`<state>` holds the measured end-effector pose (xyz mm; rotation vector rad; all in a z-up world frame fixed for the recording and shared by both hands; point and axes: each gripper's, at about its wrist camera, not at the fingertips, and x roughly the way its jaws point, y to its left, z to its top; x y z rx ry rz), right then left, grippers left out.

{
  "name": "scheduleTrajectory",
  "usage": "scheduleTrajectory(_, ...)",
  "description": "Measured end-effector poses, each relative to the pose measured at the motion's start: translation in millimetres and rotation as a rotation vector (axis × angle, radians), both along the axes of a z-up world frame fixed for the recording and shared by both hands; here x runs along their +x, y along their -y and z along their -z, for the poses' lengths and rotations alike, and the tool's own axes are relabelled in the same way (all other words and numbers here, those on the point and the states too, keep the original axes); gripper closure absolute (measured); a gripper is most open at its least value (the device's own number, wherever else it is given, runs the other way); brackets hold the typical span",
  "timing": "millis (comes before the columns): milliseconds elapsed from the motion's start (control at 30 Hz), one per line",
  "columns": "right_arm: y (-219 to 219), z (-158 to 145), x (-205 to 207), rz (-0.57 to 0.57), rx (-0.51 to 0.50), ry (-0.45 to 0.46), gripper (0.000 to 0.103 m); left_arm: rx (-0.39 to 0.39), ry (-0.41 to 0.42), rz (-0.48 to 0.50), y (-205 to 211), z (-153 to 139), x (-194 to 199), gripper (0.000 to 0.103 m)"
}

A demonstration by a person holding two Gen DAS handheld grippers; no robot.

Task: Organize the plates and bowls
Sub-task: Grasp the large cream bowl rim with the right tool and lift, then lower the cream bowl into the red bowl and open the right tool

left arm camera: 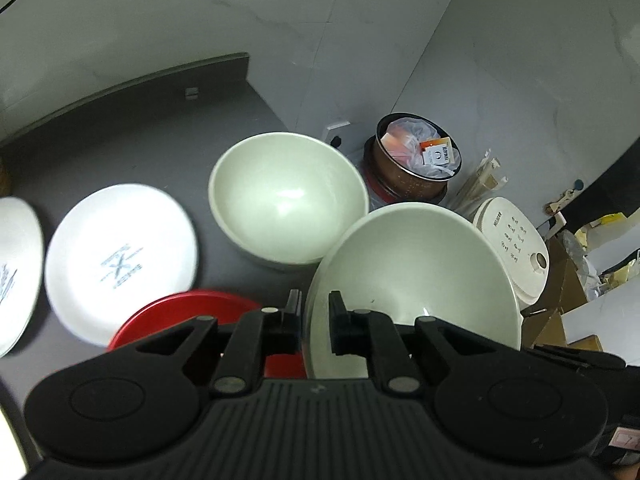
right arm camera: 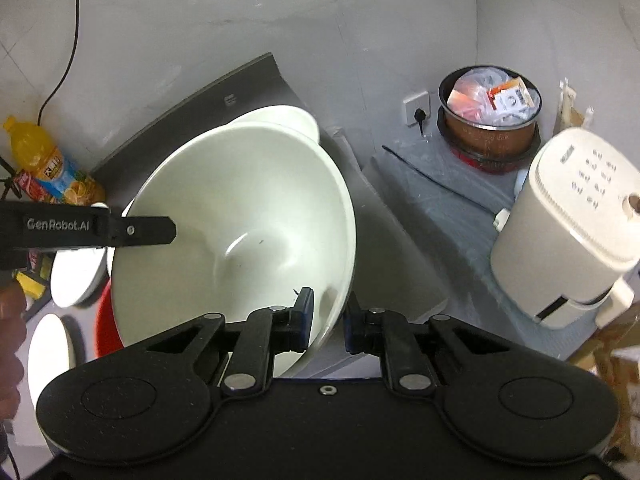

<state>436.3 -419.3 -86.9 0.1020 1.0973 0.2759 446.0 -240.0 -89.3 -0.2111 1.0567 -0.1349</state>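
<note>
Held bowl (left arm camera: 420,272) right of second bowl (left arm camera: 286,198); plates (left arm camera: 120,260) left

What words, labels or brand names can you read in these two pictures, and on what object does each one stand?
"GenRobot.AI": white letters on the left gripper, seen from the right wrist.
White plate: grey-blue print, too blurred to read.
Juice bottle: label too small to read.
White cooker: brand and button marks unreadable.
Orange packet in the brown pot: print unreadable.
</note>
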Motion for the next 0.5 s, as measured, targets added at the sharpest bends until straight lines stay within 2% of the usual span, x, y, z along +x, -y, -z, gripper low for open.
scheduleTrajectory(267,-35.3,-14.4,-10.4,-0.048,0.013,0.040,0.087,-0.025,0.005,-0.046,-45.3,-15.7,-17.6,0.092)
scheduleTrajectory(500,-58.6,-16.1,-15.4,-0.074,0.016,0.037,0.087,-0.032,-0.004,-0.076,-74.0,-18.4,-29.1,0.091)
